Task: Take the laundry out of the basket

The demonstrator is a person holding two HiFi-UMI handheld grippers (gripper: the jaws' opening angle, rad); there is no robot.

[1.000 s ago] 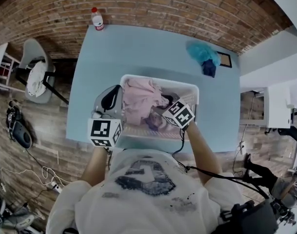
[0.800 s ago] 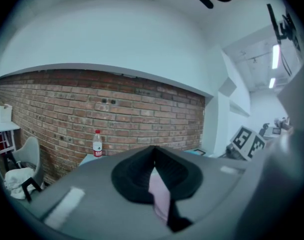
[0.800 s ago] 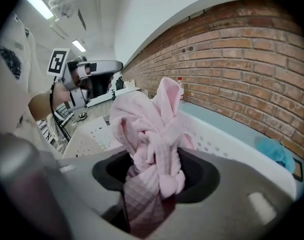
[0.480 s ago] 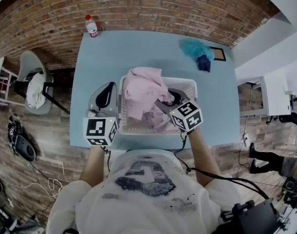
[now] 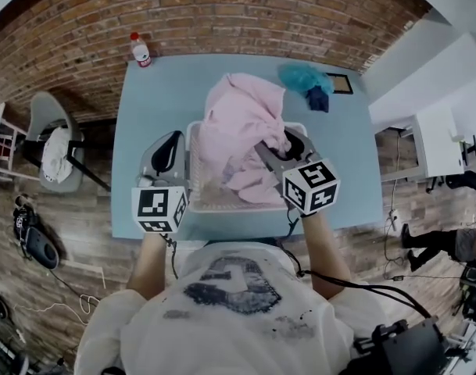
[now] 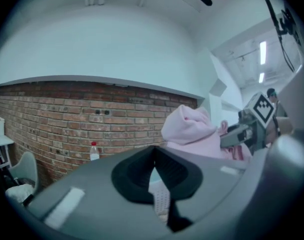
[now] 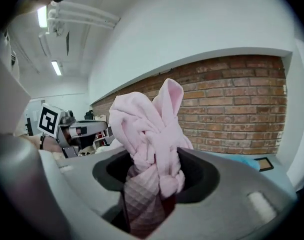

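Nearest the person, the left gripper (image 5: 173, 145) sat clenched on nothing just beside the basket (image 5: 193, 170), at its 9 o'clock side. It was probably parked there to stay clear of the lift yet be ready to steady the wall. At the basket's 3 o'clock, the right gripper (image 7: 152, 184) grasped a bunched fold of the pink garment (image 5: 245, 112), held high so the cloth hung above the basket with its lower part draped inside. Farther across the table (image 5: 159, 100), at 1 o'clock, a blue heap (image 5: 304, 76) probably marked where removed laundry went. A bottle (image 5: 140, 51) stood at 11 o'clock.
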